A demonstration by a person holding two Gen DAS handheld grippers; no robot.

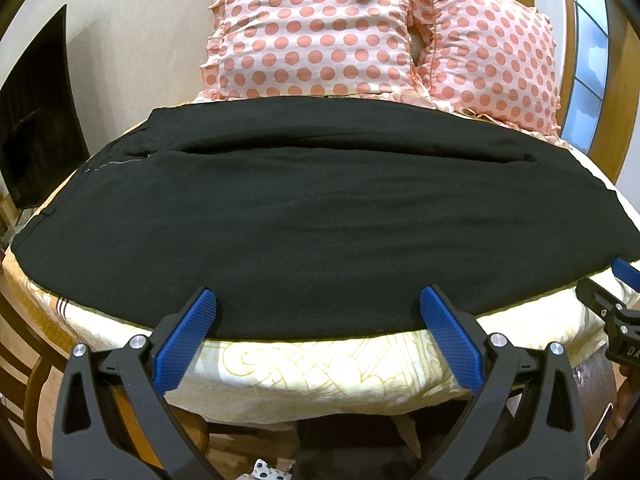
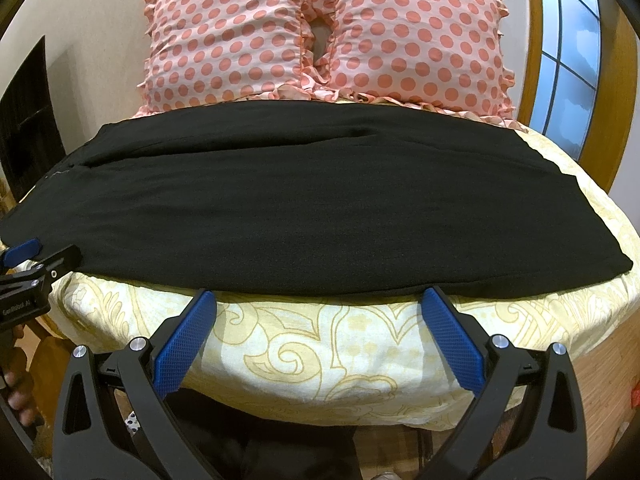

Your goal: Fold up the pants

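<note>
Black pants (image 1: pixel 304 216) lie flat across the bed, legs side by side, waist at the left; they also show in the right wrist view (image 2: pixel 312 208). My left gripper (image 1: pixel 318 300) is open, its blue fingertips just over the pants' near edge, holding nothing. My right gripper (image 2: pixel 320 300) is open at the near edge of the pants, empty. Each gripper shows at the side of the other's view: the right one (image 1: pixel 616 292) and the left one (image 2: pixel 36 256).
The pants lie on a cream patterned bedsheet (image 2: pixel 320 360). Two pink polka-dot pillows (image 1: pixel 320 28) (image 2: pixel 416 36) stand behind the pants. A dark screen (image 1: pixel 36 120) is at the left, a window (image 2: pixel 568 60) at the right.
</note>
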